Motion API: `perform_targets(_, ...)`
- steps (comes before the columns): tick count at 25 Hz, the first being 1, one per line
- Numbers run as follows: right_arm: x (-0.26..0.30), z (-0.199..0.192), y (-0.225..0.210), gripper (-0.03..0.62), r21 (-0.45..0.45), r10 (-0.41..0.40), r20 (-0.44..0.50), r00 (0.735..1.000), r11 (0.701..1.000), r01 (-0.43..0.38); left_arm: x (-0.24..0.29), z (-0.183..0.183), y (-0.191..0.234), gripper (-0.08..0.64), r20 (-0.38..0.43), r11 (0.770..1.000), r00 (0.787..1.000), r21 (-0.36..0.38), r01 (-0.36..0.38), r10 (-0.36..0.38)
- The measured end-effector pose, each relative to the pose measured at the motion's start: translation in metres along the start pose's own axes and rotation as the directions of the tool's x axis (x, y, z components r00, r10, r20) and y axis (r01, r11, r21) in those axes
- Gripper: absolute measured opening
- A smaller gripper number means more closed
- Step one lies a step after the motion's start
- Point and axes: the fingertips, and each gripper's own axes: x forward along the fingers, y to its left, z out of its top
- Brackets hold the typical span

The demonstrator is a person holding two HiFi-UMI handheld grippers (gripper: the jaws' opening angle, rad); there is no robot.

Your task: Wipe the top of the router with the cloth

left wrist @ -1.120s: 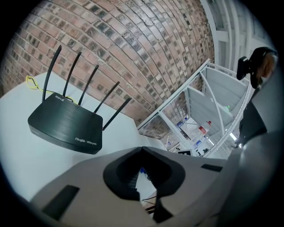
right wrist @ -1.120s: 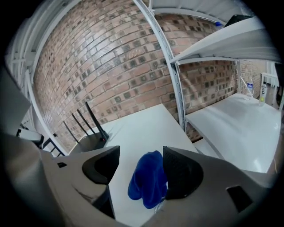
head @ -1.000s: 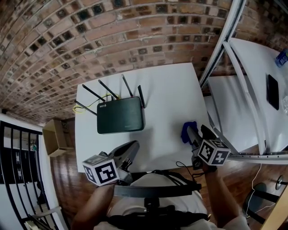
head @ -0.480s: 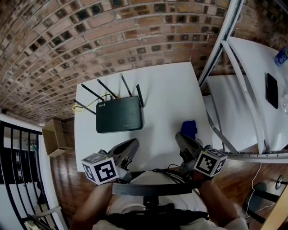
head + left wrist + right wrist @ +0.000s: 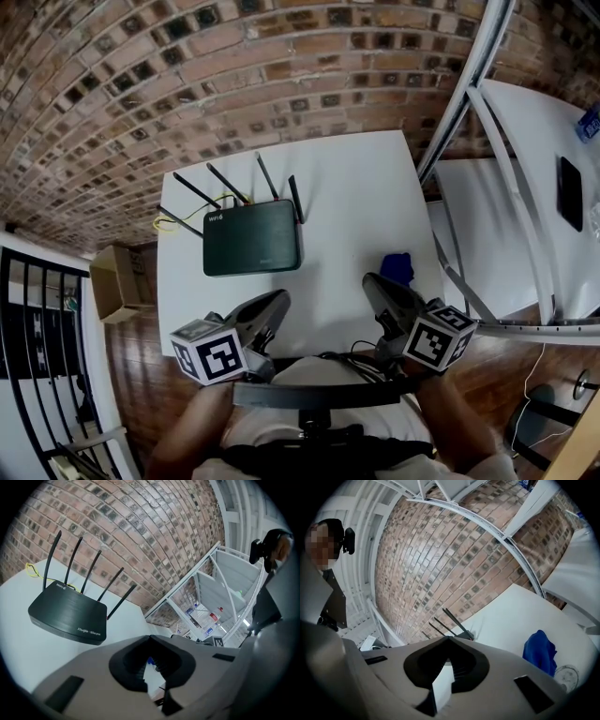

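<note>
A dark green router (image 5: 251, 237) with several black antennas lies flat on the white table (image 5: 356, 187), left of the middle. In the left gripper view the router (image 5: 68, 616) is ahead and to the left. A crumpled blue cloth (image 5: 397, 268) lies near the table's right front edge, loose. My right gripper (image 5: 367, 278) is just left of the cloth, shut and empty. In the right gripper view the cloth (image 5: 540, 651) lies right of the closed right gripper (image 5: 449, 638). My left gripper (image 5: 278, 300) hovers at the front edge below the router, its jaws meeting at the tip (image 5: 150, 637), holding nothing.
A white metal frame (image 5: 469, 94) rises at the table's right side. Beyond it stands a second white surface with a black phone (image 5: 568, 190). A yellow cable (image 5: 169, 223) lies behind the router. A cardboard box (image 5: 114, 286) sits on the floor at left, beside a black railing (image 5: 37, 356).
The right gripper stood open at the blue cloth; its jaws have shut empty, and it has drawn back and left, leaving the cloth on the table. The left gripper stayed put.
</note>
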Motion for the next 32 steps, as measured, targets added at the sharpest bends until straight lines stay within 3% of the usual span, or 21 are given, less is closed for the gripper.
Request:
perform_targets(10, 0.004, 0.006, -0.001, 0.014, -0.030, -0.007, -0.018, 1.000, 1.000, 0.006, 0.002, -0.001, 0.001, 0.025, -0.015, 1.000, 1.000, 0.016, -0.007, 0.007)
perform_targets(15, 0.007, 0.006, 0.003, 0.014, -0.034, 0.004, -0.026, 1.000, 0.999, -0.005, 0.000, -0.004, -0.002, 0.025, -0.013, 1.000, 1.000, -0.017, 0.013, -0.013)
perform_targets(32, 0.008, -0.003, 0.005, 0.014, -0.061, 0.001, -0.063, 0.998, 0.998, -0.005, -0.001, -0.011, -0.002, 0.026, -0.023, 1.000, 1.000, -0.020, 0.014, -0.015)
